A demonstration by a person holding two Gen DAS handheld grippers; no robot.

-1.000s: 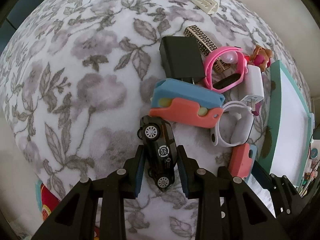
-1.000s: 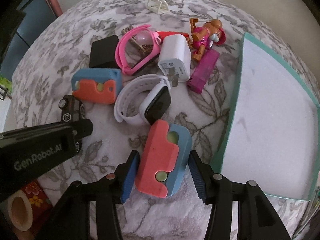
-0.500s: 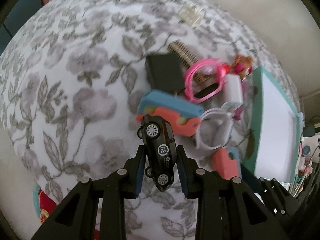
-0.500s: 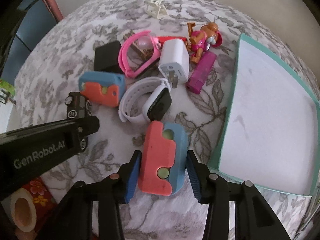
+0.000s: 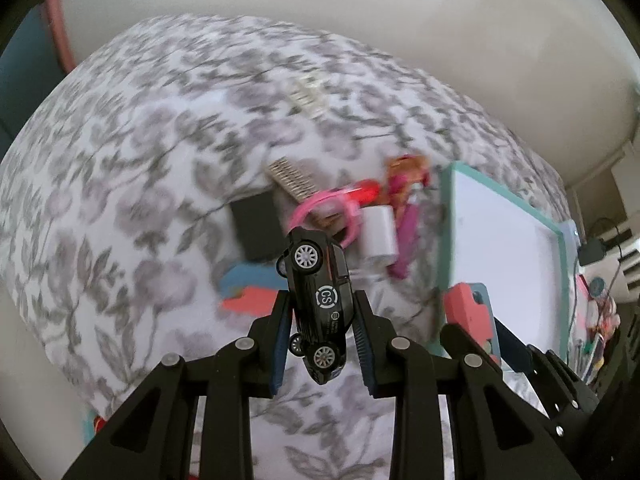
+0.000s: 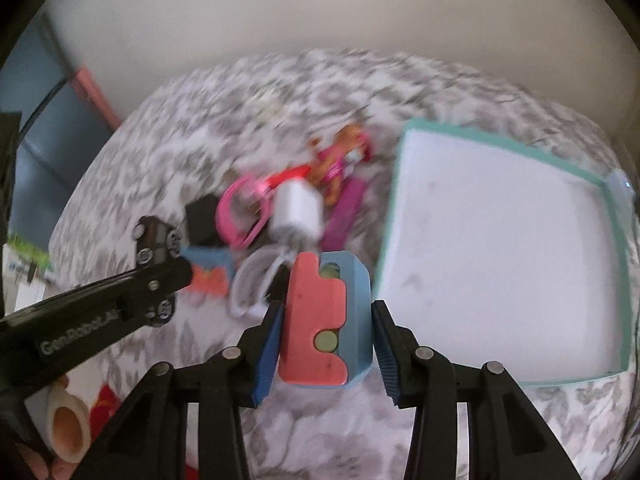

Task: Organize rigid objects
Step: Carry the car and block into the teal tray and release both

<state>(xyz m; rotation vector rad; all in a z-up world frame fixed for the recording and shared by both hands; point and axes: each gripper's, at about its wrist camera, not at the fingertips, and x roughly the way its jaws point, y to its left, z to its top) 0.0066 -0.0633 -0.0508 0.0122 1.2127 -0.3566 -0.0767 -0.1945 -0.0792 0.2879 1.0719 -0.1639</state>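
A: What are the fingers doing now?

B: The left gripper (image 5: 322,334) is clamping the black toy car (image 5: 320,304), the right gripper (image 6: 324,344) the red-blue block (image 6: 325,320). Both are now lifted off the cloth.

A: Meaning?

B: Probably they are going to the teal tray (image 6: 616,240).

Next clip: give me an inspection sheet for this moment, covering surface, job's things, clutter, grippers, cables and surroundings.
Surface: floral cloth, blurred.
Job's things: black toy car and red-and-blue block, both clear of the cloth; teal-rimmed tray empty.
Clutter: heap beside the tray: pink band, white charger, black block, second red-and-blue block, doll figure.
Grippers: left gripper shut on the car; right gripper shut on the block.
Cables: dark cord, far right edge.
Surroundings: pale wall.
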